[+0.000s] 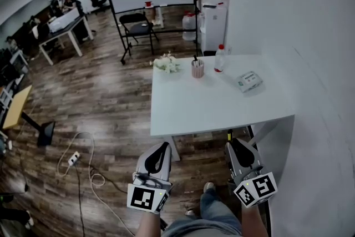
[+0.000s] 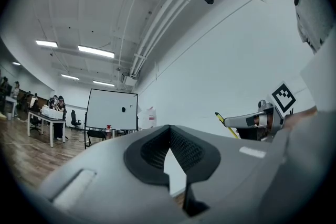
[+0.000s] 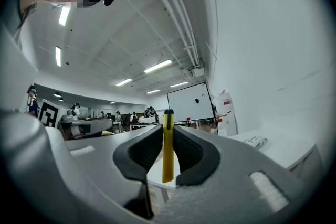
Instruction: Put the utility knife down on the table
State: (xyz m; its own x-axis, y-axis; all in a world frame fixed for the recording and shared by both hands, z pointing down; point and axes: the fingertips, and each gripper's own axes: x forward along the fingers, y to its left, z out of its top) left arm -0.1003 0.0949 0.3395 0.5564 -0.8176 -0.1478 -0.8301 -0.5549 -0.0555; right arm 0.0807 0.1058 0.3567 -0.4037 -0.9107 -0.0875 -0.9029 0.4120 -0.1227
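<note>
Close up, my right claw [image 3: 167, 132] pinched the yellow utility knife [image 3: 167, 161] tight, short of the white table [image 1: 222, 111]. My left claw [image 2: 169, 132] was closed on nothing. Putting it down was not done yet.

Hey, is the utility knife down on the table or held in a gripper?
Held: the right gripper has its jaws clamped on the yellow utility knife, off the table.
</note>
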